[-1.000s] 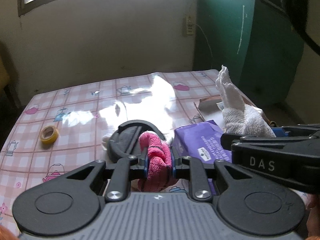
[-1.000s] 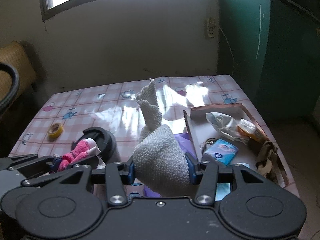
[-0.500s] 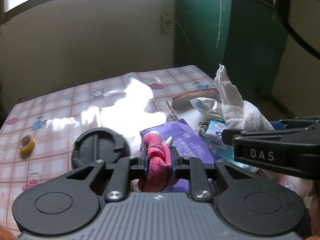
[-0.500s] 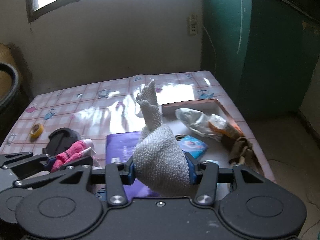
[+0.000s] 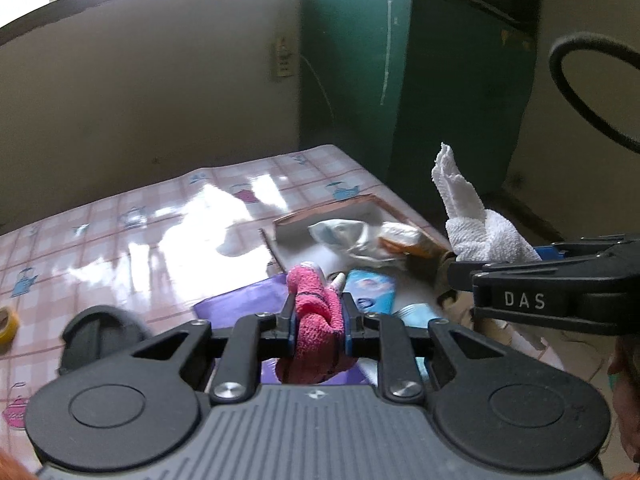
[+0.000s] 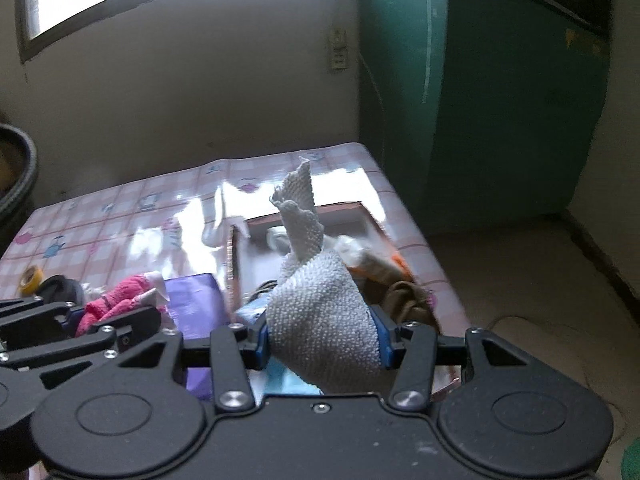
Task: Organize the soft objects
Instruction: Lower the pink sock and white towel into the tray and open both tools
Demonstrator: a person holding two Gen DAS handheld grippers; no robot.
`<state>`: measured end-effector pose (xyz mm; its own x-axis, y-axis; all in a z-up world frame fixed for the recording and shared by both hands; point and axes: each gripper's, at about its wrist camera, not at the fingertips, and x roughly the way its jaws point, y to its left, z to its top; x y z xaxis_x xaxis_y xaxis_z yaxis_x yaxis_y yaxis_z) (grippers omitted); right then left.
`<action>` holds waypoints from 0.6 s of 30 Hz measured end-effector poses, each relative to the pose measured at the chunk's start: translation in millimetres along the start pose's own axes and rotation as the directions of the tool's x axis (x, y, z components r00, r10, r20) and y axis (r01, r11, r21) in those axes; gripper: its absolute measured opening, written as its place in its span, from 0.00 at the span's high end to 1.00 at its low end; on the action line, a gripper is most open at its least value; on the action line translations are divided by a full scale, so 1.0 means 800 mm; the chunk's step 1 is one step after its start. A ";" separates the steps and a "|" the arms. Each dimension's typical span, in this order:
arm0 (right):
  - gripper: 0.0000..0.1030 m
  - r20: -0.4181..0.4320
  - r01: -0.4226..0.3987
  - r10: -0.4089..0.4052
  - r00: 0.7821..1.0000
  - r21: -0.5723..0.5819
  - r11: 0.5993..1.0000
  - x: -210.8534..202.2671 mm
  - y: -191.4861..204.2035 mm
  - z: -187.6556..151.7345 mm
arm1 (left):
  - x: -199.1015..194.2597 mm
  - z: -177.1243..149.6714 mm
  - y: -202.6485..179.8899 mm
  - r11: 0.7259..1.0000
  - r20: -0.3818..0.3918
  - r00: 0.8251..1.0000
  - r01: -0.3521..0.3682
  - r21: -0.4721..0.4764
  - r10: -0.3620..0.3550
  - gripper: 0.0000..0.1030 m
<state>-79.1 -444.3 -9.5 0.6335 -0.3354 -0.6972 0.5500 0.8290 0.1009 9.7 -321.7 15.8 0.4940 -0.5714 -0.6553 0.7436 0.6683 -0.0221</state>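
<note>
**Both grippers loaded, over the box end of the table**

Left gripper (image 5: 319, 322) clamped on pink cloth (image 5: 316, 316); cloth's lower end hidden behind gripper body. Right gripper (image 6: 322, 340) clamped on white knit cloth (image 6: 320, 312), a tip sticking up past the fingers. Beyond: purple packet (image 6: 192, 308) partly covered, shallow box (image 5: 360, 210) with blurred contents, hard to identify. Checked tablecloth (image 5: 120, 232) glare-washed. Black disc (image 5: 100, 332), yellow tape roll (image 6: 30, 278) further left.
</note>
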 end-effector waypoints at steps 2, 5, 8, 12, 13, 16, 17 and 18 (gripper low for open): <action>0.43 -0.004 0.011 -0.011 1.000 0.007 1.000 0.005 -0.008 0.001 | 0.008 0.003 -0.008 1.000 -0.001 1.000 0.016 0.003 -0.016 0.78; 0.43 -0.009 0.026 -0.026 1.000 0.017 1.000 0.015 -0.021 0.004 | 0.020 0.009 -0.017 0.999 0.004 0.999 0.037 0.004 -0.037 0.78; 0.43 -0.012 0.034 -0.034 0.999 0.030 0.999 0.023 -0.029 0.008 | 0.033 0.016 -0.027 0.997 0.006 0.997 0.071 -0.003 -0.071 0.78; 0.38 -0.008 0.046 -0.045 0.999 0.042 0.998 0.032 -0.036 0.011 | 0.047 0.023 -0.038 0.993 0.029 0.993 0.118 -0.003 -0.118 0.68; 0.38 -0.003 0.050 -0.050 0.999 0.047 0.998 0.032 -0.039 0.013 | 0.050 0.023 -0.038 0.992 0.037 0.992 0.124 -0.012 -0.124 0.65; 0.37 0.017 0.056 -0.058 0.998 0.068 0.996 0.024 -0.048 0.012 | 0.056 0.024 -0.030 0.991 0.050 0.991 0.125 -0.055 -0.122 0.41; 0.35 0.025 0.052 -0.054 0.998 0.077 0.996 0.022 -0.048 0.011 | 0.057 0.024 -0.025 0.989 0.051 0.991 0.127 -0.074 -0.123 0.33; 0.29 0.033 0.044 -0.047 0.998 0.082 0.996 0.019 -0.049 0.011 | 0.055 0.024 -0.020 0.988 0.051 0.991 0.128 -0.091 -0.124 0.32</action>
<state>-86.0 -485.6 -17.9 0.6245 -0.3882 -0.6777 0.6201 0.7739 0.1281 27.9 -366.8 2.0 0.4201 -0.6734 -0.6083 0.7566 0.6301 -0.1750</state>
